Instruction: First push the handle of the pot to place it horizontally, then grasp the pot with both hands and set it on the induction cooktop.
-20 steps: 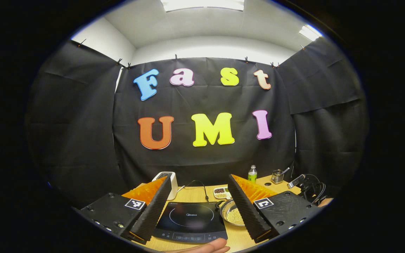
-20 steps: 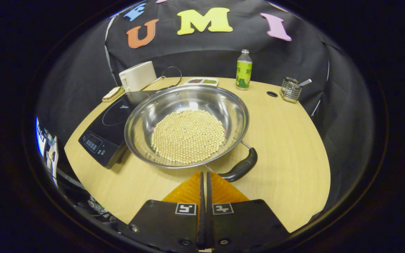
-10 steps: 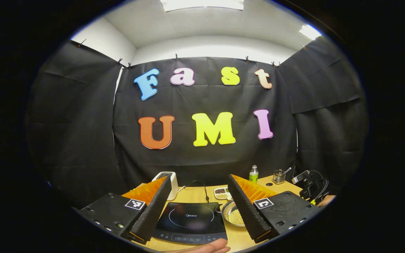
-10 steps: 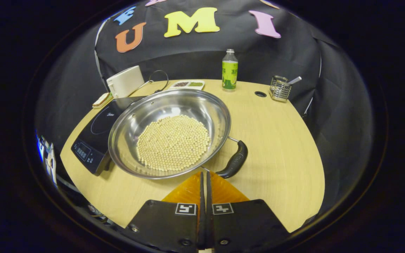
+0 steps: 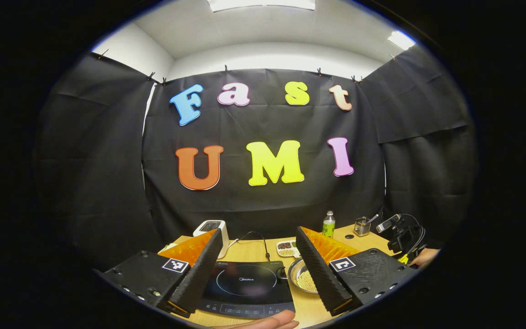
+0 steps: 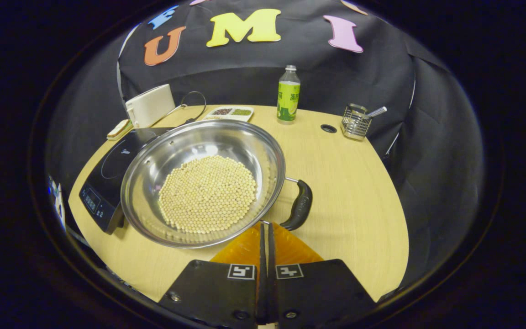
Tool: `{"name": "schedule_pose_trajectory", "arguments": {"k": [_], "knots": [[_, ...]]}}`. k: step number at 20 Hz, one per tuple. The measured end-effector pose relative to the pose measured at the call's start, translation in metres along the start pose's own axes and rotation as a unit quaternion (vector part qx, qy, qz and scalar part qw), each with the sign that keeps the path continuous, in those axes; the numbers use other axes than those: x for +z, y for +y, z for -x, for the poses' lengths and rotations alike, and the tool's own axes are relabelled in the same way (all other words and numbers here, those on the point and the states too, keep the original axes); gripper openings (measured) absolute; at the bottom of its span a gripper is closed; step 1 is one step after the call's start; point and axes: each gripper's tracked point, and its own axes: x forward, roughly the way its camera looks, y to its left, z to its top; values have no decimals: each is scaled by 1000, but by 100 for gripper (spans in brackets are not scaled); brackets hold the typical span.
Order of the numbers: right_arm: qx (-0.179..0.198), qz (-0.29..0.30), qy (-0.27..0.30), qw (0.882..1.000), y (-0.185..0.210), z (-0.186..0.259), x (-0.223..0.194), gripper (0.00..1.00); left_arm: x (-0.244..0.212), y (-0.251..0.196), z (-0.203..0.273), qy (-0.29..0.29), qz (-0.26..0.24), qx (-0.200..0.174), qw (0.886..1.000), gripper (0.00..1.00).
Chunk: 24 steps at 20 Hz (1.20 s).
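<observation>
Right gripper view: shiny steel pot (image 6: pixel 153 155) of pale beans (image 6: pixel 207 194) sits on the wooden counter (image 6: pixel 349 192), overlapping the black induction cooktop (image 6: pixel 103 176) at 9 o'clock; right tool (image 6: pixel 265 228) pressed closed, empty. Left tool (image 5: pixel 258 256) gapes wide, empty.

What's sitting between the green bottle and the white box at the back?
In the right gripper view, a small snack tray lies between the bottle and white box.

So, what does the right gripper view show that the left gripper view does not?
Right gripper view: the pot's near black handle, and the right gripper, fingers shut. Left gripper view: ceiling lights, and the left gripper, fingers open. Both: the pot of beans, the induction cooktop, the green bottle, the wooden table.
</observation>
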Motion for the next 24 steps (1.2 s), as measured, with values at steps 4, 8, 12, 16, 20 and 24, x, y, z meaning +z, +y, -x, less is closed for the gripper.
{"name": "schedule_pose_trajectory", "arguments": {"k": [4,8,12,16,20,24], "knots": [[-6,-4,-2,1000,-7,-9,7,4,-15,3,-13,14,6,2,1000,96],[-12,-5,-4,1000,-13,-17,17,1,-31,7,-27,32,13,5,999,96],[-22,1,-10,1000,-16,-28,25,1,-43,9,-45,46,19,5,999,96],[-9,-21,-13,1000,-15,-27,27,1,-58,6,-65,68,22,3,997,96],[-21,-26,-42,999,-25,-11,36,1,-81,3,-84,102,23,0,994,96],[-9,-50,-61,997,-26,4,43,8,-120,-10,-101,155,37,-9,987,96]]}}
